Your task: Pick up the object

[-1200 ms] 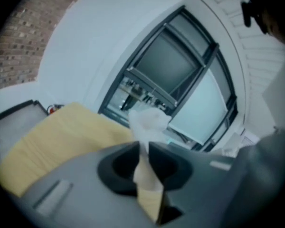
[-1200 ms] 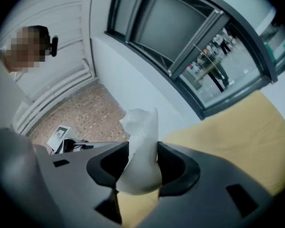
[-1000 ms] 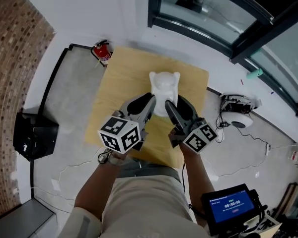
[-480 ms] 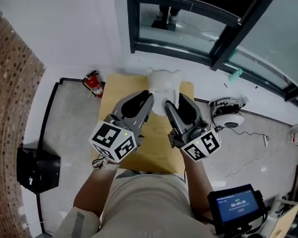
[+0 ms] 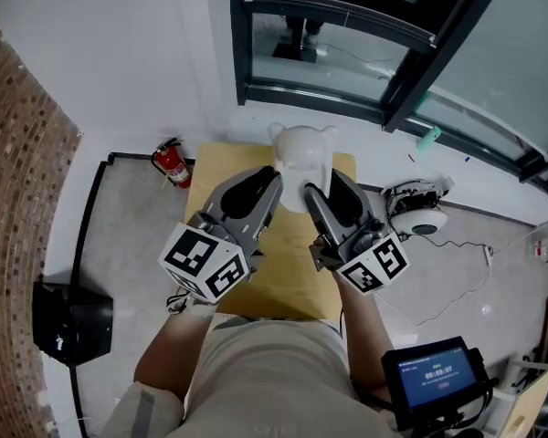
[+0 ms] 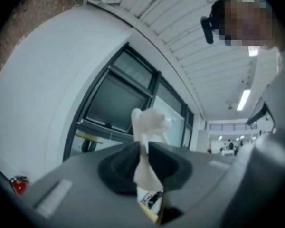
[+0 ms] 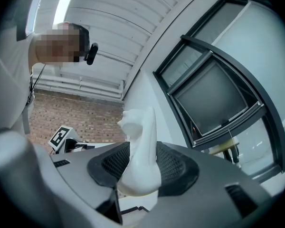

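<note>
Both grippers are gripping one white figure [image 5: 301,156] from opposite sides, out in front of the person. The left gripper [image 5: 273,181] is clenching on the figure's left side. In the left gripper view its dark pads [image 6: 118,167] are squeezing a thin white part of the figure [image 6: 147,125], with the jaws standing nearly together. The right gripper [image 5: 311,192] is grasping the figure's right side. In the right gripper view its mesh pads [image 7: 110,163] are pressing on a thicker, rounded part of the figure [image 7: 138,151], with the jaws standing wider apart.

The figure is staying upright, two ear-like bumps on top, and is sticking out past the jaw tips of both grippers. In the head view it is showing over the far edge of a wooden table [image 5: 288,258]. I cannot tell whether its base is touching the table.

The marker cubes are facing the head camera, left cube [image 5: 205,261] and right cube [image 5: 373,265]. A red fire extinguisher [image 5: 170,162] is lying on the floor just left of the table. A white device with tangled cables [image 5: 420,213] is sitting on the floor to the table's right. A black box [image 5: 73,322] is sitting at far left, near the brick wall [image 5: 23,199]. A blue-lit screen [image 5: 434,372] is glowing at lower right. A dark window frame [image 5: 347,26] is running across the top.
</note>
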A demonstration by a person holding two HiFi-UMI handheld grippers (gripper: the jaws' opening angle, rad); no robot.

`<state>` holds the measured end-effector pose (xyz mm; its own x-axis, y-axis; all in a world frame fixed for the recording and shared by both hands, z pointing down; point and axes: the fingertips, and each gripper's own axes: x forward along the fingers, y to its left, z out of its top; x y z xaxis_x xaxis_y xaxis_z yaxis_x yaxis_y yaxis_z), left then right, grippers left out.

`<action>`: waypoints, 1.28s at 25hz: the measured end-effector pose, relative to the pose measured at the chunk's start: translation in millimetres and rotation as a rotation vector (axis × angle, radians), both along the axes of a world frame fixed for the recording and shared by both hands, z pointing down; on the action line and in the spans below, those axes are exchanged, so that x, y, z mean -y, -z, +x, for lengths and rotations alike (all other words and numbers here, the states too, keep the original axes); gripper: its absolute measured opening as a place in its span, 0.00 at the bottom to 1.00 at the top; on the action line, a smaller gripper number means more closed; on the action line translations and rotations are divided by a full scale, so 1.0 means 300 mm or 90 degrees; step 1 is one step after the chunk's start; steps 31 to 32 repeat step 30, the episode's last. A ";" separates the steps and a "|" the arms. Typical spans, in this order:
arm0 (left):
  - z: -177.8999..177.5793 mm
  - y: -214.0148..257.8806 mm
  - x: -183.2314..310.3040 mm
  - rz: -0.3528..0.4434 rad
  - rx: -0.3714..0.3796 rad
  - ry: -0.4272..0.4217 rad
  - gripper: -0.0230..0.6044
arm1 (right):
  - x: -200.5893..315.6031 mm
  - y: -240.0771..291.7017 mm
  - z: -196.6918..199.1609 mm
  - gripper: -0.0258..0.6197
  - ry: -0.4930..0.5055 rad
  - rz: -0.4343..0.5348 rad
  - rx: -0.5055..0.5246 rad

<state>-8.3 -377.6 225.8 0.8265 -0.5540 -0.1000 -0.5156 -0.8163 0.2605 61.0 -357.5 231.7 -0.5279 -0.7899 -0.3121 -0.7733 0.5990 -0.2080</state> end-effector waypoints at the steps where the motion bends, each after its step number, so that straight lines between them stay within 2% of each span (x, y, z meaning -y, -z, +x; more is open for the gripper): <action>1: 0.000 0.002 -0.001 0.002 0.000 0.000 0.12 | 0.000 0.000 0.000 0.32 0.002 0.000 0.003; 11: 0.010 0.033 0.000 0.024 0.012 -0.008 0.12 | 0.003 0.022 0.008 0.32 -0.006 0.011 0.010; 32: 0.008 0.025 -0.017 0.012 0.014 -0.002 0.12 | -0.020 0.015 0.005 0.32 -0.015 0.007 0.005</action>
